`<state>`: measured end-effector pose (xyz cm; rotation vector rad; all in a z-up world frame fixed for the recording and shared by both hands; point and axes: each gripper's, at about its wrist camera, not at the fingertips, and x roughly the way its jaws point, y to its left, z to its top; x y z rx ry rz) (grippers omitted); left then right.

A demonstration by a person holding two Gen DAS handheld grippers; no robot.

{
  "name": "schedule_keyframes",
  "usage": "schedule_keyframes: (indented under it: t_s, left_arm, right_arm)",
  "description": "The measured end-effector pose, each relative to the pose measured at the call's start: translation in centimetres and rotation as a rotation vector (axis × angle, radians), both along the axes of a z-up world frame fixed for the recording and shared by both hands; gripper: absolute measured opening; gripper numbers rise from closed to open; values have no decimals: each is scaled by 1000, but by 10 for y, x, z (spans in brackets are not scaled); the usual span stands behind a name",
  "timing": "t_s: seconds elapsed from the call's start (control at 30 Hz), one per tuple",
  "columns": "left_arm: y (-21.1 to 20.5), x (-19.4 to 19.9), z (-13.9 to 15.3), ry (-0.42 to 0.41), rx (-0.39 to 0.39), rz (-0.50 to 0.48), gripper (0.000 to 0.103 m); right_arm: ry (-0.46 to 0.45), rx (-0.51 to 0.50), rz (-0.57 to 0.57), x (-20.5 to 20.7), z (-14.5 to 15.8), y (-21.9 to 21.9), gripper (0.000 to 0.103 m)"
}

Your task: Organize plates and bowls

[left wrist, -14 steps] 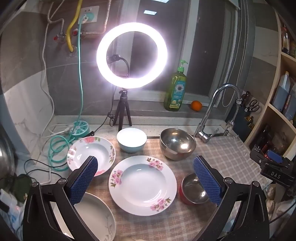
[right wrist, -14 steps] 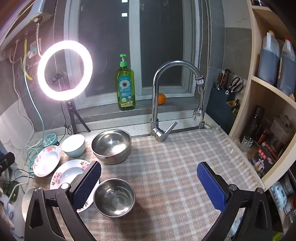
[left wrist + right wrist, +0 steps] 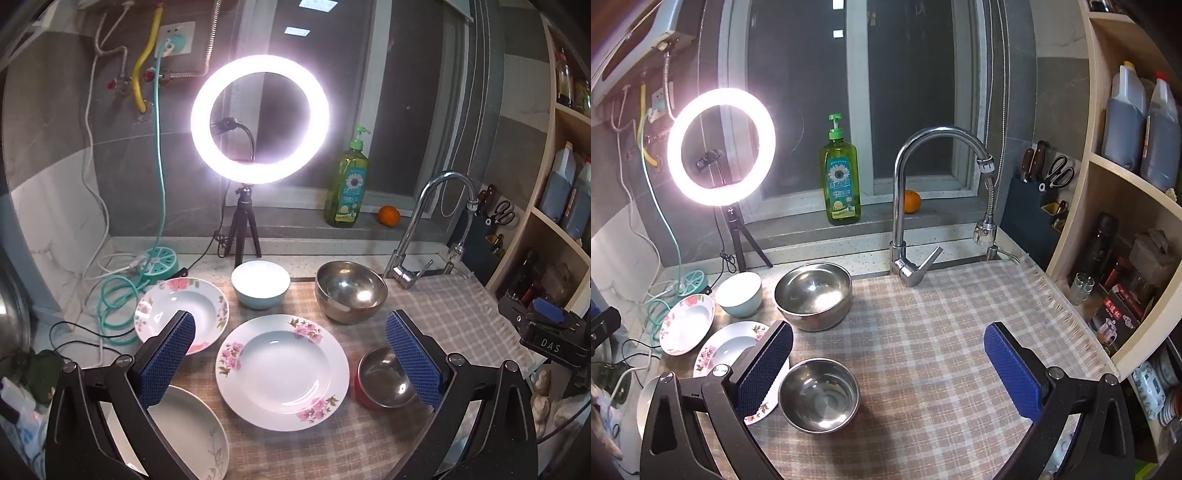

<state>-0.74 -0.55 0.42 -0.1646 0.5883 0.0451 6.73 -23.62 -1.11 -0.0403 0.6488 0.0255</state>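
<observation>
While both grippers hover empty with jaws spread wide, the left gripper (image 3: 290,354) frames a large white pink-flowered plate (image 3: 282,371) on the checked cloth (image 3: 942,332). Beside the plate, a small steel bowl (image 3: 819,395) sits below the right gripper (image 3: 888,365), with a larger steel bowl (image 3: 813,295) behind.

Ring light (image 3: 259,119) glares brightly; dim, fisheye-warped edges

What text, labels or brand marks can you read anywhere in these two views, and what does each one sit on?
"DAS": white letters on the black mount at the right edge of the left wrist view.
Green dish soap bottle: daisy label with printed characters, too blurred to read.
Dark box on the lower shelf: red characters on its front, too small to read.
Dark jugs on the upper shelf: no readable label.
Plates and bowls: flower patterns only, no text.
</observation>
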Motion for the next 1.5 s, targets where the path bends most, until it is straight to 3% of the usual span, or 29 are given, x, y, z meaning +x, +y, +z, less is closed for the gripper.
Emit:
schedule_keyframes:
  t_s: [1.5]
  left_arm:
    - [0,-9,2,-5,-4,7,102]
  right_arm:
    - [-4,11,16,-9,6,-2,102]
